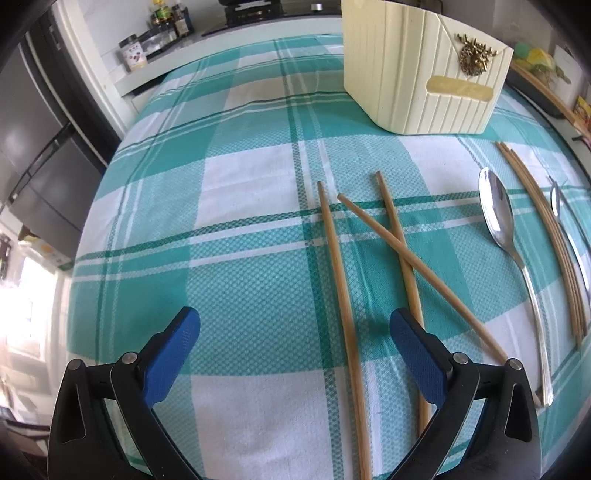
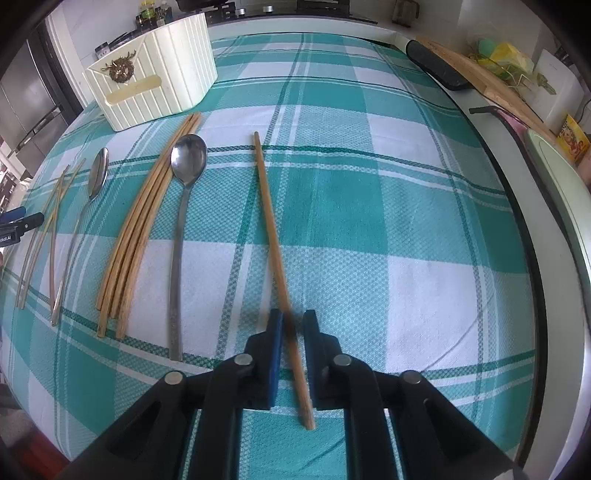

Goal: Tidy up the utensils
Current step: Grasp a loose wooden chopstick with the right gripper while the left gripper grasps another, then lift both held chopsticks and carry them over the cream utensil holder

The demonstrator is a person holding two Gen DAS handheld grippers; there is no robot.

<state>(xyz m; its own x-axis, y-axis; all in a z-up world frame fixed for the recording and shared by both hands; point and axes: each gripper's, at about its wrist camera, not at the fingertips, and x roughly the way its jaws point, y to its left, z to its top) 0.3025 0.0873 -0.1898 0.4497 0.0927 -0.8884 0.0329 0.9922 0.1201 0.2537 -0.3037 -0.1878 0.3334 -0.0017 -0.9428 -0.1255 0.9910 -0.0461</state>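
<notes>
Steeply downward, right claw (image 2: 292, 323) narrowly parted around one chopstick (image 2: 271, 218), left claw (image 1: 295, 325) wide, empty

Table under a teal-and-white checked cloth (image 1: 240, 229), spreading ahead of and beneath the jaws in both views. Far ahead a white counter (image 1: 258, 27) with a black stove (image 2: 258, 7) on it, spice jars (image 1: 168, 22) at its left end; left of the jaws, a dark steel refrigerator (image 1: 33, 140), with bright daylight washing out the lower left edge. Right of the jaws in the right wrist view, a wooden board (image 2: 487, 83) and yellow-green clutter (image 2: 506, 55) along a side counter.
</notes>
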